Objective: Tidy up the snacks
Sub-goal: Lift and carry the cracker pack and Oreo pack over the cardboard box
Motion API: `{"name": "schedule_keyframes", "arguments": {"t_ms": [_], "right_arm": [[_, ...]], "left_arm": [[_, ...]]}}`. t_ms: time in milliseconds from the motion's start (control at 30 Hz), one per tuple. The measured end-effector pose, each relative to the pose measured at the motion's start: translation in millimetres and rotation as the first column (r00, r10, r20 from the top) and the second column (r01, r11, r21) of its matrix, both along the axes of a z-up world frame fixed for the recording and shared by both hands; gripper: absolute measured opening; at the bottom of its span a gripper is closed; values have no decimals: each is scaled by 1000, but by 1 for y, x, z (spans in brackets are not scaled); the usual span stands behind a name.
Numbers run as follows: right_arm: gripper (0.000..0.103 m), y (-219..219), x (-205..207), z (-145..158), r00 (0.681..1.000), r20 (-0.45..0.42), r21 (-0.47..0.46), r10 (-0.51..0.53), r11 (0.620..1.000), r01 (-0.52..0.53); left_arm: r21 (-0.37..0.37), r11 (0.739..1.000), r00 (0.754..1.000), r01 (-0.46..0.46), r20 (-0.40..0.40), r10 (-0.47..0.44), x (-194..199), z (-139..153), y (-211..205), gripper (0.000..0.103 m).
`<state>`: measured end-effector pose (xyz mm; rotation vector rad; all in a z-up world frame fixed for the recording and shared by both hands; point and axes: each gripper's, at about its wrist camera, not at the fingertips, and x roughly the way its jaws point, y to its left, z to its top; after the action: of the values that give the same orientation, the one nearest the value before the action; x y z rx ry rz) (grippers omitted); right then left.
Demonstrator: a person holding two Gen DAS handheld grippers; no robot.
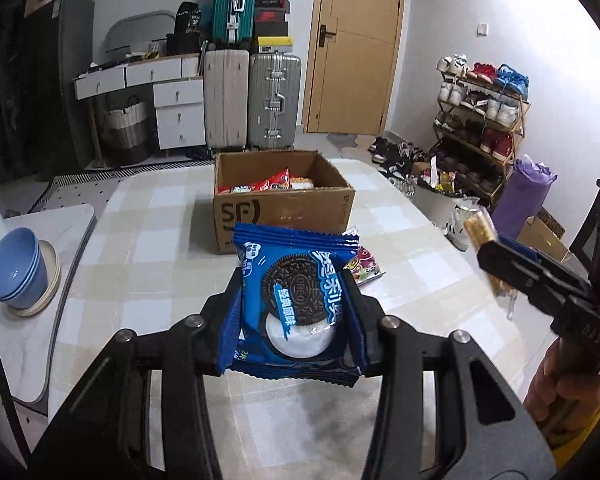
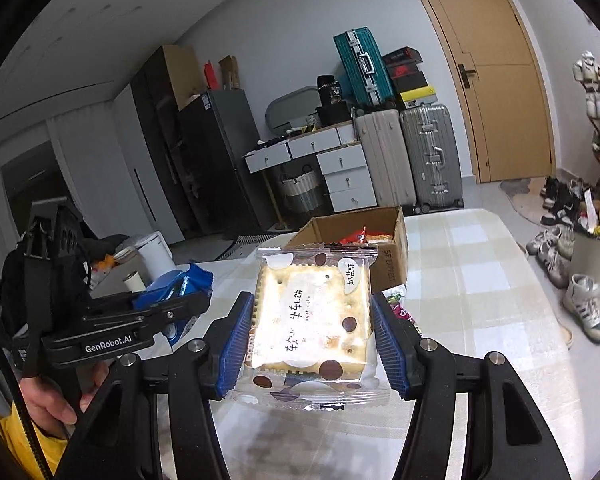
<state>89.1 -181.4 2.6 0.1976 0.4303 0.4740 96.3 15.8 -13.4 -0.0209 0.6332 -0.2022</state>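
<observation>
My left gripper is shut on a blue Oreo packet and holds it above the checked tablecloth, short of the open cardboard box. My right gripper is shut on a clear-wrapped cracker packet above the table. The cracker packet shows edge-on in the left wrist view, at the right. The Oreo packet shows at the left in the right wrist view. The box holds red snack packets. A colourful snack packet lies on the table beside the box.
A stack of blue bowls sits on a side table at the left. Suitcases, a drawer unit and a wooden door stand behind the table. A shoe rack and a bin stand at the right.
</observation>
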Motion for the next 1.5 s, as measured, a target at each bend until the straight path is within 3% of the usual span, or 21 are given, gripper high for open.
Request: {"name": "schedule_keyframes", "arguments": {"t_ms": [367,833,1167,1300,1500], "right_arm": [[59,11,-11,-5,1000,-14,-54,-2,999,1],[59,10,2,-6,999,-32,-42,-16,999,15],[59,19,46,14,999,-2,-49,32,998,-32],[59,24,80,29,999,-3,-48,50,998,-50],[59,29,148,50,995,-57,-6,76,997,-76]], "left_arm": [[-37,999,1000,0,9,0,-29,9,5,41],[-50,999,1000,1,-20,-2,-26,-5,12,41],[-33,999,999,-9,-32,8,37,-1,27,41],[32,999,1000,-24,-3,24,72,6,25,41],[51,998,999,-43,-2,44,140,16,27,41]]}}
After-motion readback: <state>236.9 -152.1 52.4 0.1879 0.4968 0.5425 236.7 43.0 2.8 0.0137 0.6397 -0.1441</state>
